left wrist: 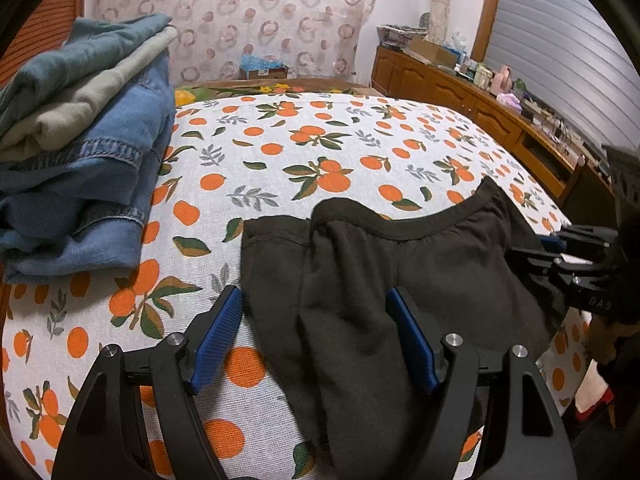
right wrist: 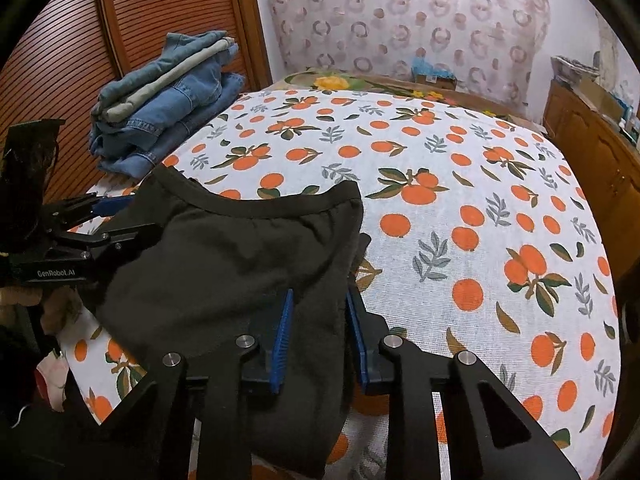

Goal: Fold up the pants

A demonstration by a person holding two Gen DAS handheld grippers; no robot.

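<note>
Pants (left wrist: 400, 272) at bed (left wrist: 320, 140) near edge | left gripper (left wrist: 316, 320) agape astride fabric | right gripper (right wrist: 318, 312) pinching fold, legs cut off.

The right hand-held gripper (right wrist: 318, 320) pinches the black pants (right wrist: 224, 264) on the orange-print bedsheet (right wrist: 460, 200).

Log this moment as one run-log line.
black fabric pants: on orange-print bedsheet | left hand-held gripper: open | right hand-held gripper: shut on pants

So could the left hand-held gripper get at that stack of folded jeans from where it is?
Probably yes. The left hand-held gripper stands open over the black pants, and only bare bedsheet lies between it and the folded jeans.
</note>
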